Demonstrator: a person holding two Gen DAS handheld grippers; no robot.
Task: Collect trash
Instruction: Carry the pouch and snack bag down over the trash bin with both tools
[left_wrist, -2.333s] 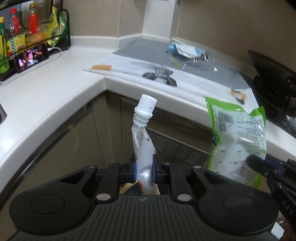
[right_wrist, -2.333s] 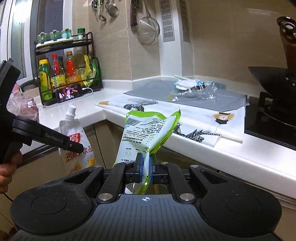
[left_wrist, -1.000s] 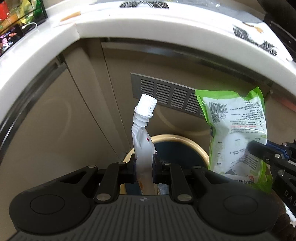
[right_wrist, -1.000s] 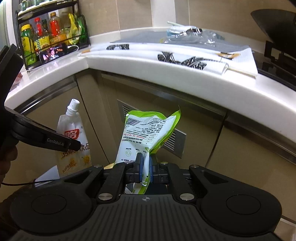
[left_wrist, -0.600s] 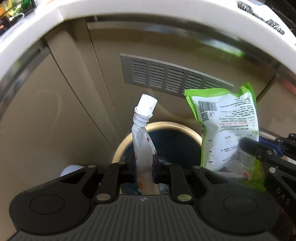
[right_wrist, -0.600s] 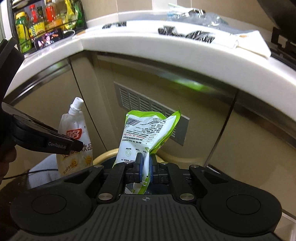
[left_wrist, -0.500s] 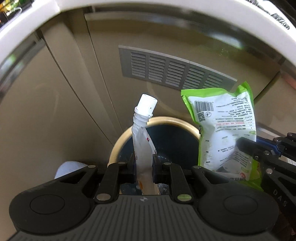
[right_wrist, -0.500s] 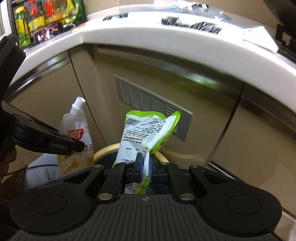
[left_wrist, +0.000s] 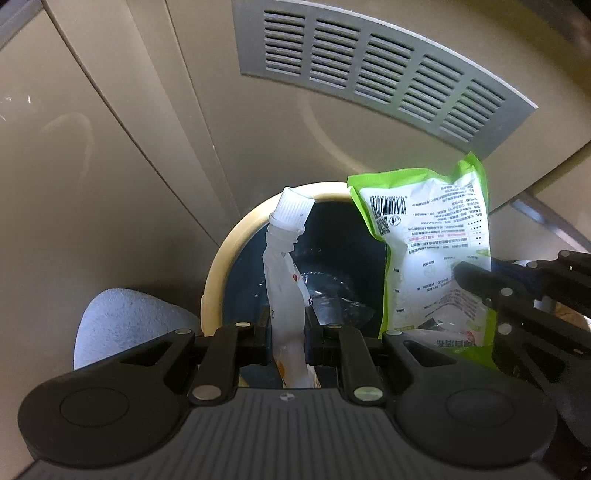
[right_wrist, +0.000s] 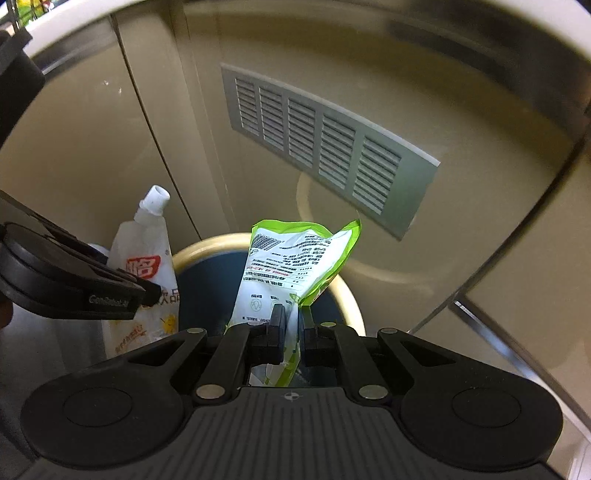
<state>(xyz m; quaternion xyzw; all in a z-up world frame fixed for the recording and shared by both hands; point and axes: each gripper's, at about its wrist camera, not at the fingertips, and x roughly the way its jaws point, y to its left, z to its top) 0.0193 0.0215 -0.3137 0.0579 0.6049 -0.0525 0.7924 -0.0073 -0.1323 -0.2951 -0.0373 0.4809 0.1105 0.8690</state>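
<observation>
My left gripper (left_wrist: 287, 328) is shut on a white drink pouch (left_wrist: 286, 273) with a screw cap, held upright over the trash bin (left_wrist: 218, 273). The bin has a cream rim and a dark blue inside with clear plastic at the bottom. My right gripper (right_wrist: 291, 334) is shut on a green and white snack bag (right_wrist: 291, 258), held over the same bin (right_wrist: 351, 291). The pouch (right_wrist: 147, 254) and the left gripper (right_wrist: 151, 291) show at the left of the right wrist view. The bag (left_wrist: 432, 254) and the right gripper (left_wrist: 461, 273) show at the right of the left wrist view.
Beige cabinet doors stand close behind the bin, with a grey vent grille (left_wrist: 376, 70) above it, also in the right wrist view (right_wrist: 325, 140). A pale grey rounded object (left_wrist: 122, 325) lies on the floor left of the bin. The white counter edge (right_wrist: 74, 18) is overhead.
Both grippers have come down from counter height with their items and tilted toward the floor. The bin now fills the middle of both views, right under the pouch and bag.
</observation>
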